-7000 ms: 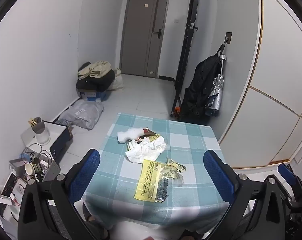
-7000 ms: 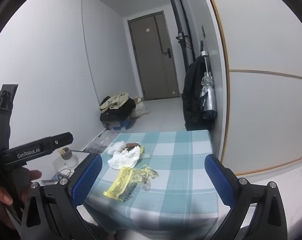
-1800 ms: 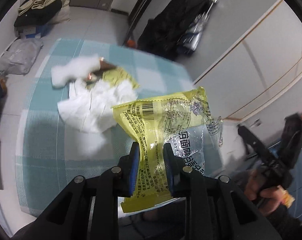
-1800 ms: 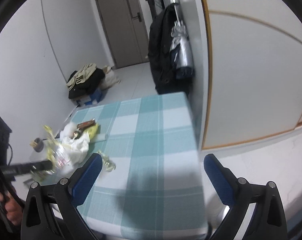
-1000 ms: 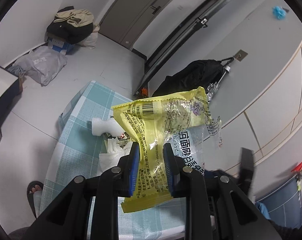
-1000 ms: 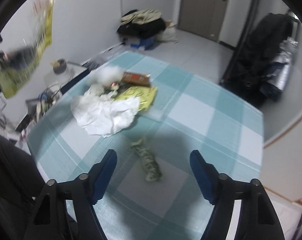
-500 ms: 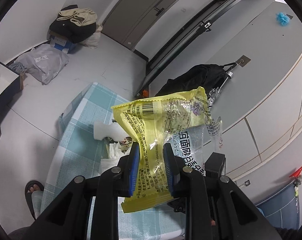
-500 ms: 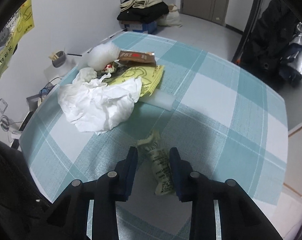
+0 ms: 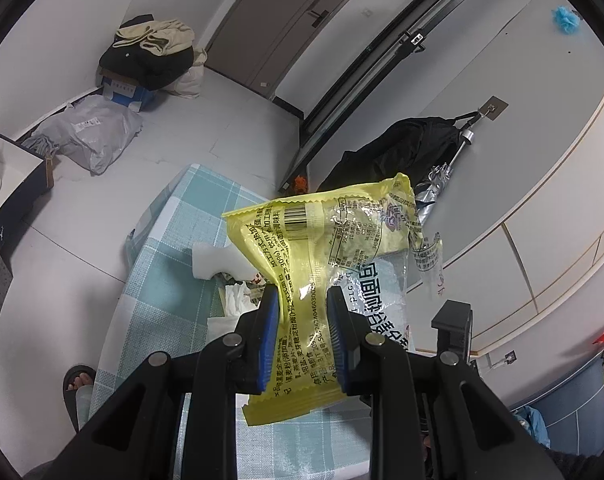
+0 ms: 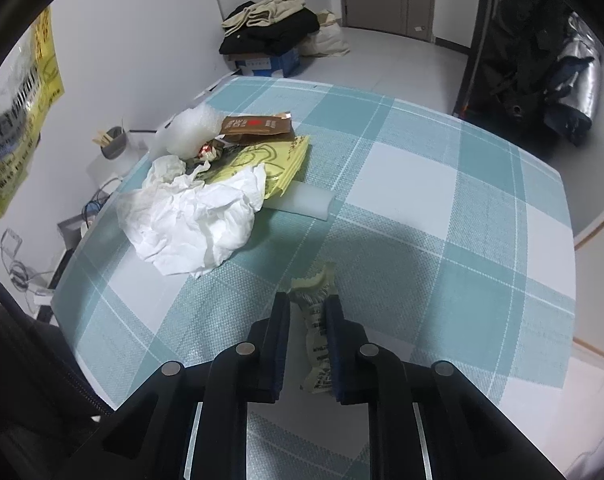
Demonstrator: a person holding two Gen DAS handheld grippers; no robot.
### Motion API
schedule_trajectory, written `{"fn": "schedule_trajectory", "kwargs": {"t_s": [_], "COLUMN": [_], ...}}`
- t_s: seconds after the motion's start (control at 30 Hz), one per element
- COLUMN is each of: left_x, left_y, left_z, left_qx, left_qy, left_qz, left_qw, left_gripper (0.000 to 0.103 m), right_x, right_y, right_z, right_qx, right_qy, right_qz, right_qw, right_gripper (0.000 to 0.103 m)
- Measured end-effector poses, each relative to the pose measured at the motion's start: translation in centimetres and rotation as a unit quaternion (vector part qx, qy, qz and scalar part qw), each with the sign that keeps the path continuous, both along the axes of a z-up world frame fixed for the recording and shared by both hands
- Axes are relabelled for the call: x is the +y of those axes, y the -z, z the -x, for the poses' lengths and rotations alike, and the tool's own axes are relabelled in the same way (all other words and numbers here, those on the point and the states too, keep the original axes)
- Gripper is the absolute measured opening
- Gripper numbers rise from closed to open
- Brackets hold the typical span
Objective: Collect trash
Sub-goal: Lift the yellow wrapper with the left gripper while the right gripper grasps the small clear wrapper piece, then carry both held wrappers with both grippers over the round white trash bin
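Note:
My left gripper (image 9: 302, 304) is shut on a yellow and clear snack bag (image 9: 341, 248) and holds it high above the checked table (image 9: 170, 280); the bag also shows at the left edge of the right wrist view (image 10: 18, 120). My right gripper (image 10: 307, 312) is shut on a small crumpled pale wrapper (image 10: 315, 312) down at the tablecloth (image 10: 421, 220). More trash lies at the table's far left: crumpled white paper (image 10: 194, 216), a yellow bag (image 10: 278, 160), a brown packet (image 10: 258, 126), white foam (image 10: 190, 132) and a white foam strip (image 10: 305, 200).
The right gripper's body (image 9: 453, 332) shows low right in the left wrist view. A side table with a pen cup (image 10: 112, 142) and cables stands left of the table. Clothes on a box (image 10: 270, 36), a grey bag (image 9: 86, 136) and a hanging black jacket (image 10: 533, 56) are beyond.
My right gripper has closed its fingers onto the small wrapper on the table. My left gripper keeps holding the yellow bag up, almost still.

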State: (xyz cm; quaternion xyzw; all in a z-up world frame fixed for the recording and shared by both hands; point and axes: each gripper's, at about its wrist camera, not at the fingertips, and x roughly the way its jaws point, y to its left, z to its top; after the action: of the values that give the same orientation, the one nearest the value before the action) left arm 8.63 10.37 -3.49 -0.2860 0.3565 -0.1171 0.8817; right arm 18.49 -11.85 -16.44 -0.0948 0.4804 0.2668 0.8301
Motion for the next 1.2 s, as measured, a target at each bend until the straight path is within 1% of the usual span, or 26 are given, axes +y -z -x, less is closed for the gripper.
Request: {"fn": "schedule_trajectory", "kwargs": {"t_s": [0.1, 0.13, 0.23, 0.27, 0.37, 0.4, 0.43, 0.5, 0.57, 0.67, 0.8, 1.03, 1.13, 1.2], "left_x": [0.0, 0.0, -0.2, -0.5, -1.2, -1.3, -1.4, -1.5, -1.6, -1.9, -2.3, -3.3, -4.4, -5.2], "left_y": [0.1, 0.1, -0.3, -0.6, -1.3, -1.4, -1.5, -1.4, -1.3, -1.1, -1.1, -1.4, -1.5, -1.5], "left_z": [0.0, 0.0, 0.1, 0.3, 0.9, 1.0, 1.1, 1.2, 1.2, 1.3, 1.5, 1.7, 1.8, 1.8], "left_qx": [0.004, 0.006, 0.009, 0.005, -0.006, -0.008, -0.007, -0.006, -0.004, 0.0, 0.001, 0.001, -0.002, -0.005], "left_qy": [-0.001, -0.002, -0.001, 0.001, 0.006, 0.008, 0.008, 0.008, 0.006, 0.005, 0.007, 0.013, 0.009, 0.014], "left_qz": [0.0, 0.0, -0.001, -0.01, -0.042, -0.047, -0.051, -0.054, -0.057, -0.061, -0.069, -0.088, -0.119, -0.126], "left_qw": [1.0, 1.0, 1.0, 0.9999, 0.9991, 0.9988, 0.9987, 0.9985, 0.9984, 0.9982, 0.9976, 0.996, 0.9929, 0.9919], "left_gripper": [0.019, 0.019, 0.019, 0.019, 0.019, 0.019, 0.019, 0.019, 0.019, 0.019, 0.019, 0.019, 0.019, 0.019], "right_x": [0.2, 0.0, -0.3, -0.4, -0.7, -0.9, -1.2, -1.4, -1.7, -2.6, -4.0, -7.4, -9.3, -10.7], "right_y": [0.0, -0.2, -0.8, -0.9, -1.2, -1.4, -1.7, -1.7, -1.5, -2.0, -3.3, -6.0, -8.0, -9.2], "right_z": [0.3, 0.5, 1.8, 2.2, 3.2, 3.6, 4.1, 4.6, 4.6, 4.9, 5.5, 7.7, 9.5, 10.6], "right_qx": [0.004, 0.011, 0.005, 0.006, 0.006, 0.003, -0.001, -0.006, -0.001, -0.002, -0.007, -0.028, -0.054, -0.069], "right_qy": [0.005, 0.001, -0.009, -0.01, -0.007, -0.004, -0.005, -0.003, 0.003, 0.016, 0.026, 0.043, 0.047, 0.053], "right_qz": [-0.021, -0.039, -0.053, -0.057, -0.073, -0.079, -0.088, -0.089, -0.098, -0.119, -0.145, -0.186, -0.202, -0.211], "right_qw": [1.0, 0.999, 0.999, 0.998, 0.997, 0.997, 0.996, 0.996, 0.995, 0.993, 0.989, 0.981, 0.977, 0.974], "right_gripper": [0.016, 0.016, 0.015, 0.005, 0.005, 0.005, 0.005, 0.005, 0.005, 0.005, 0.005, 0.005, 0.005, 0.005]}}
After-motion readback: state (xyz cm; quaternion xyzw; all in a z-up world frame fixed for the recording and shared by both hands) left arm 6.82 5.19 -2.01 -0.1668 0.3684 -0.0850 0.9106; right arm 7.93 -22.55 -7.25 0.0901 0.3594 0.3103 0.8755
